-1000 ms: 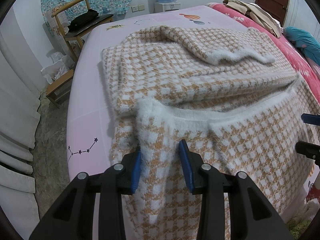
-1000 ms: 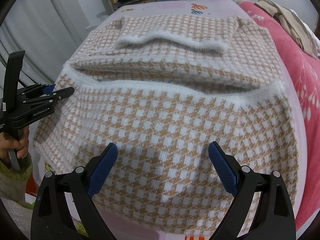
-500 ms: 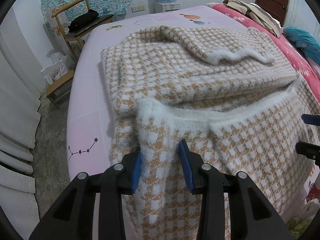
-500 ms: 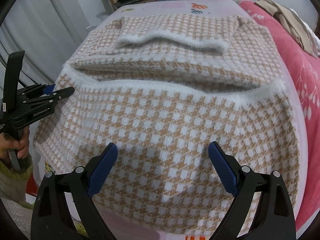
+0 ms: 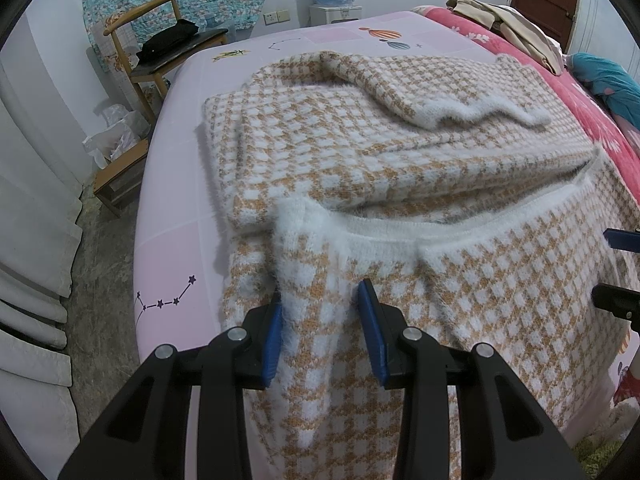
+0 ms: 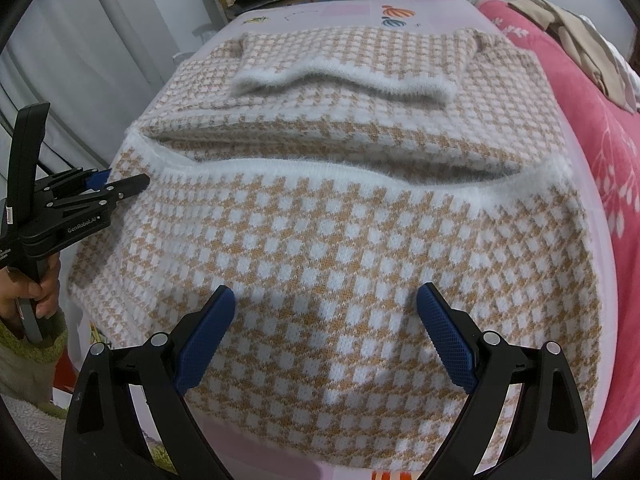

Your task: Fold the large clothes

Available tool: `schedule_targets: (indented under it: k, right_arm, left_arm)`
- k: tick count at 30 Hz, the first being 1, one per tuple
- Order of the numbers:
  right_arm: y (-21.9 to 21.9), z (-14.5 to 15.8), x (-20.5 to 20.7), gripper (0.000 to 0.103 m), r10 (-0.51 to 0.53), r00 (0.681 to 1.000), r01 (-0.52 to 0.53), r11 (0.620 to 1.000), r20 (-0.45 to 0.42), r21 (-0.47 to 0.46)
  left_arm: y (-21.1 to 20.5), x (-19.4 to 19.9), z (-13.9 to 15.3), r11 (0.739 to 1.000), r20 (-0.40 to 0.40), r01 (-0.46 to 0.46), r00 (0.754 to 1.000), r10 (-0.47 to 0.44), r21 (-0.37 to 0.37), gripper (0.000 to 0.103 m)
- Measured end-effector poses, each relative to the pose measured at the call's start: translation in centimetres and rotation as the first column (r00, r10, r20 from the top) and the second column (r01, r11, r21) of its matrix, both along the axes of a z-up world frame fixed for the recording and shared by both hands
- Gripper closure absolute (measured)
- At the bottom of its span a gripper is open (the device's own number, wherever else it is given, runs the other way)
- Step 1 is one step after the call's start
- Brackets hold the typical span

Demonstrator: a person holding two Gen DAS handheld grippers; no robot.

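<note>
A large tan-and-white houndstooth knit sweater (image 5: 400, 152) with fuzzy white trim lies on the pink bed, its sleeves folded across the body. It fills the right wrist view (image 6: 340, 248). Its near hem hangs over the bed's front edge. My left gripper (image 5: 320, 312) is open, its jaws either side of a raised ridge of the hem at the sweater's left corner; it also shows in the right wrist view (image 6: 120, 184). My right gripper (image 6: 326, 312) is wide open and empty above the hem's middle.
The pink sheet (image 5: 176, 216) is bare left of the sweater. A red blanket (image 6: 608, 140) with beige clothes (image 5: 504, 20) lies on the right. A wooden chair (image 5: 160, 52) with a black bag and a low stool (image 5: 120, 176) stand on the floor at the left.
</note>
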State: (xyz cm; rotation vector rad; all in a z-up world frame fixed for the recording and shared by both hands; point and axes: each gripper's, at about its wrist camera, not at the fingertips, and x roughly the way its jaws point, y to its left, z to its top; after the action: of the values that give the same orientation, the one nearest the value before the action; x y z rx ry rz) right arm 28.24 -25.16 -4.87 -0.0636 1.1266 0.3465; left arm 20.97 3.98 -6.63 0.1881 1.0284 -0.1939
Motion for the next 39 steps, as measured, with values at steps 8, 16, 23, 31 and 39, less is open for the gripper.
schedule_targets:
  k: [8, 16, 23, 31, 39]
  right_arm:
    - [0.1, 0.0, 0.0, 0.014, 0.000, 1.000, 0.000, 1.000, -0.002, 0.002]
    - [-0.1, 0.0, 0.0, 0.014, 0.002, 1.000, -0.002, 1.000, -0.002, 0.003]
    - [-0.1, 0.0, 0.0, 0.014, 0.002, 1.000, -0.002, 1.000, -0.002, 0.005]
    - [-3.5, 1.7, -0.5, 0.015, -0.076, 0.994, 0.079, 0.996, 0.076, -0.036]
    - [-10.7, 3.9, 0.4, 0.015, -0.260, 0.957, 0.259, 0.965, 0.127, 0.027]
  left_arm:
    - [0.0, 0.0, -0.1, 1.000, 0.001, 0.000, 1.000, 0.000, 0.001, 0.068]
    - [0.0, 0.0, -0.1, 1.000, 0.002, -0.002, 1.000, 0.002, 0.001, 0.068]
    - [0.0, 0.0, -0.1, 1.000, 0.003, -0.002, 1.000, 0.002, 0.002, 0.068]
    - [-0.1, -0.1, -0.1, 1.000, 0.001, -0.006, 1.000, 0.006, -0.001, 0.068]
    - [0.1, 0.0, -0.1, 1.000, 0.003, -0.004, 1.000, 0.004, -0.003, 0.068]
